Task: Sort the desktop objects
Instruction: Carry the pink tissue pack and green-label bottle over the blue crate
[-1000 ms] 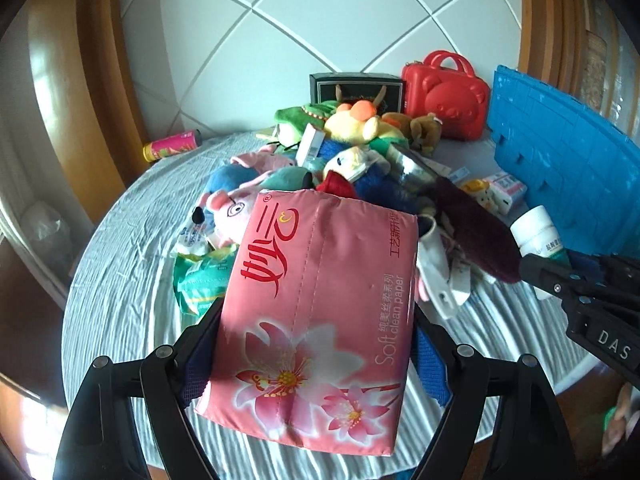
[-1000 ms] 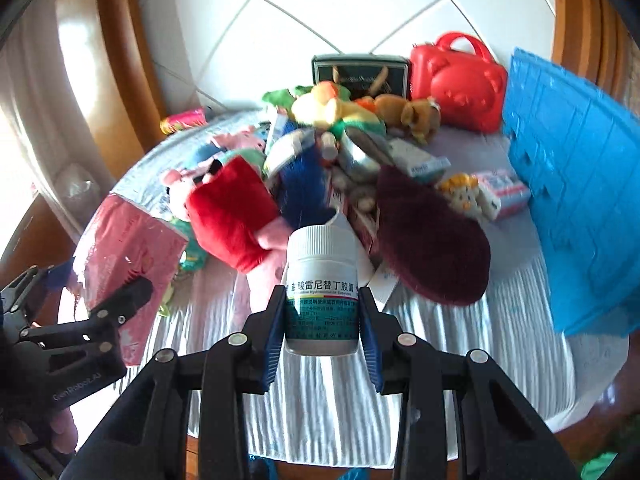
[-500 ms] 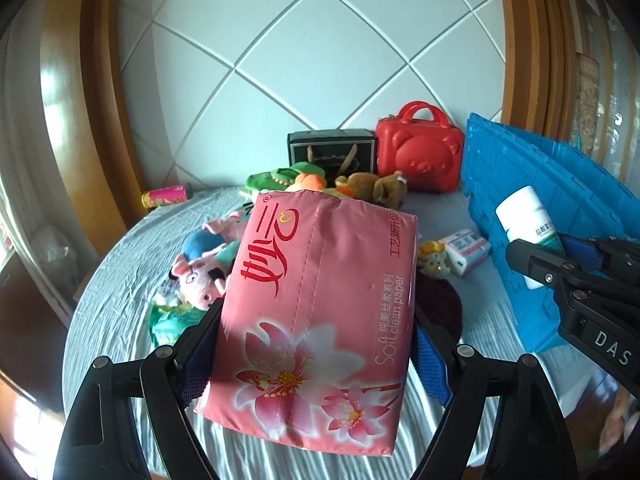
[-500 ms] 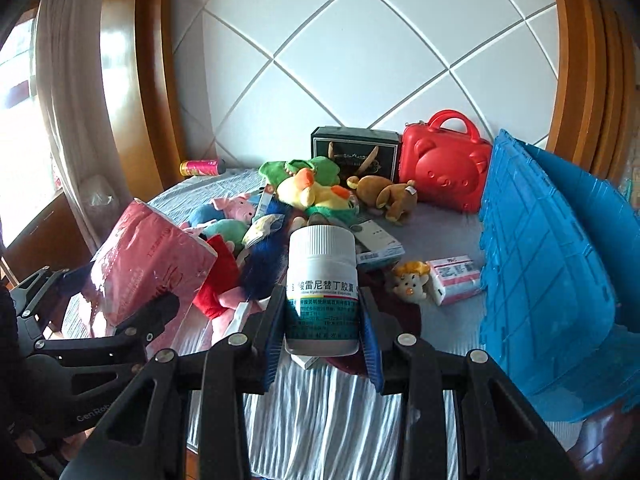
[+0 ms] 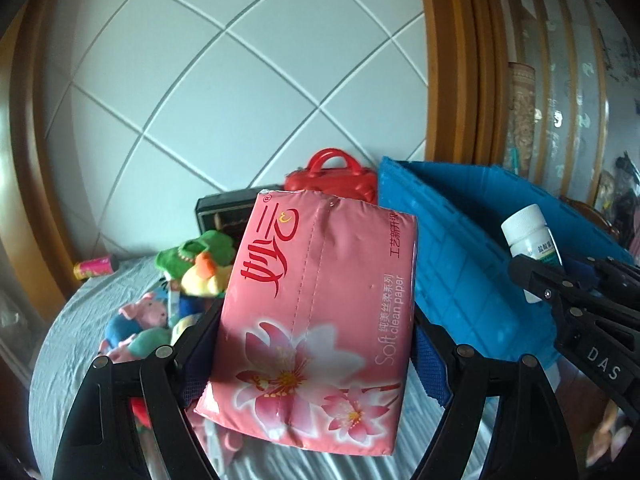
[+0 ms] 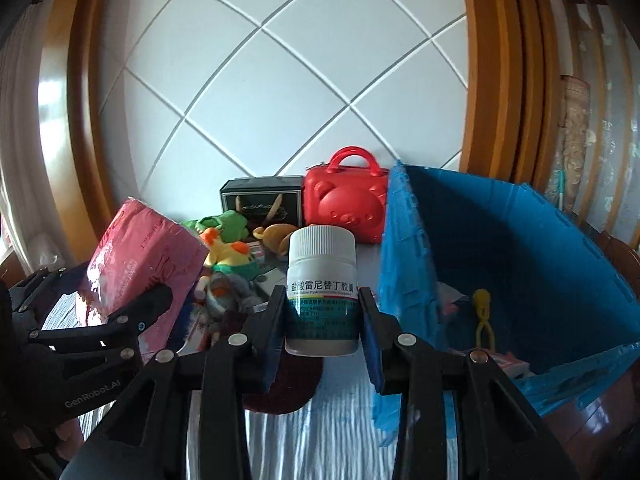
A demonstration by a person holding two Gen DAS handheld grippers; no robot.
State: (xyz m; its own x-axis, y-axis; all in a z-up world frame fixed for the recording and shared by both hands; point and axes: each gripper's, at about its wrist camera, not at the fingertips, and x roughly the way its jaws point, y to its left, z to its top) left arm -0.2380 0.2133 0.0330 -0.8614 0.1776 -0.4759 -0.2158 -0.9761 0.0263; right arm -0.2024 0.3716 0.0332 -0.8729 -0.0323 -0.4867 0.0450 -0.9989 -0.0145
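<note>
Gripping upright between their pads — left claw [image 5: 316, 344] clamps tissue pack [image 5: 320, 312], right claw [image 6: 322, 320] the pill bottle [image 6: 322, 292].

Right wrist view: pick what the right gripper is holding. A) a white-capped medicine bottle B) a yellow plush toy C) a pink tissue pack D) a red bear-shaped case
A: the white-capped medicine bottle sits upright, clamped between the fingers of the right gripper, while the pink tissue pack is in the left gripper.
</note>
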